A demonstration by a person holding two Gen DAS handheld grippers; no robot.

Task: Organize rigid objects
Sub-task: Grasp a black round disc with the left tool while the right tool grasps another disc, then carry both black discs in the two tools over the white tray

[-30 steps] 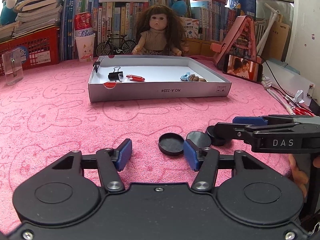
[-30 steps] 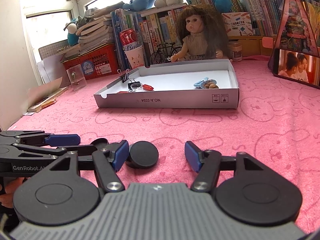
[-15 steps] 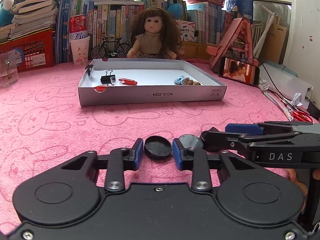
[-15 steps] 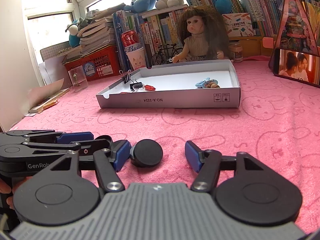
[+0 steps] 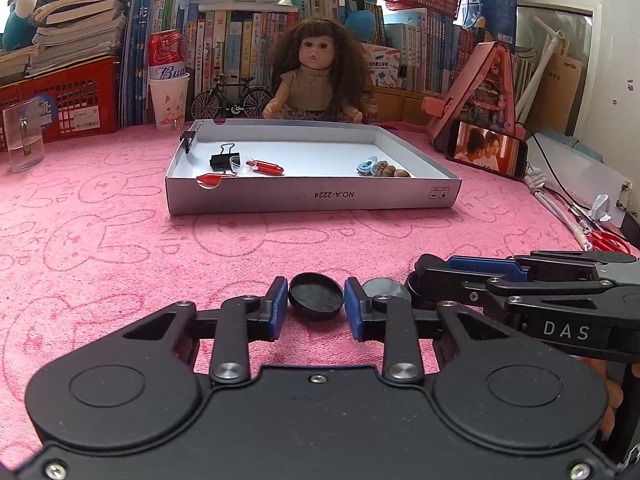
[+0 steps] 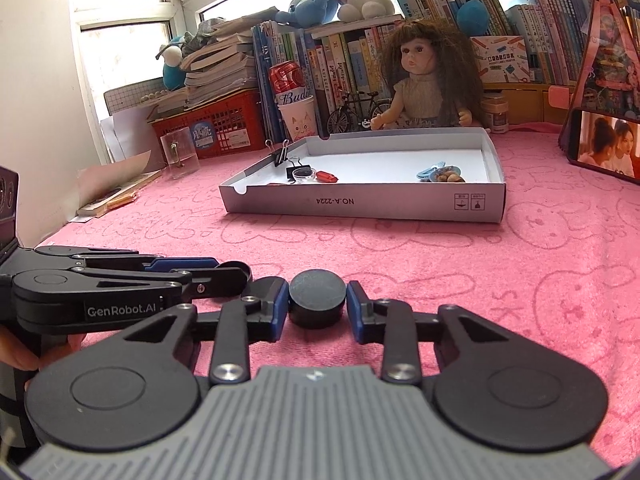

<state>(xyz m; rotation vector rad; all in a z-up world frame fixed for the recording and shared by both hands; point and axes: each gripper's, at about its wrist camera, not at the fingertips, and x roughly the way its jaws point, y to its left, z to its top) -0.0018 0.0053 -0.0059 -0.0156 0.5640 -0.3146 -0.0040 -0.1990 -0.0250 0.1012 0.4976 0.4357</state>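
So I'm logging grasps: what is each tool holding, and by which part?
Left tool grips the open black cap by its rim sides; right tool grips the black puck by its side wall.

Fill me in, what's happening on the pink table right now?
A person holds two tools low over the pink cloth. The left tool brackets an open-side-up black cap; the right tool brackets a black puck. Both sets of pads sit right at the sides, neither item lifted. A third black disc lies between them. The white box behind already holds clips and small bits.
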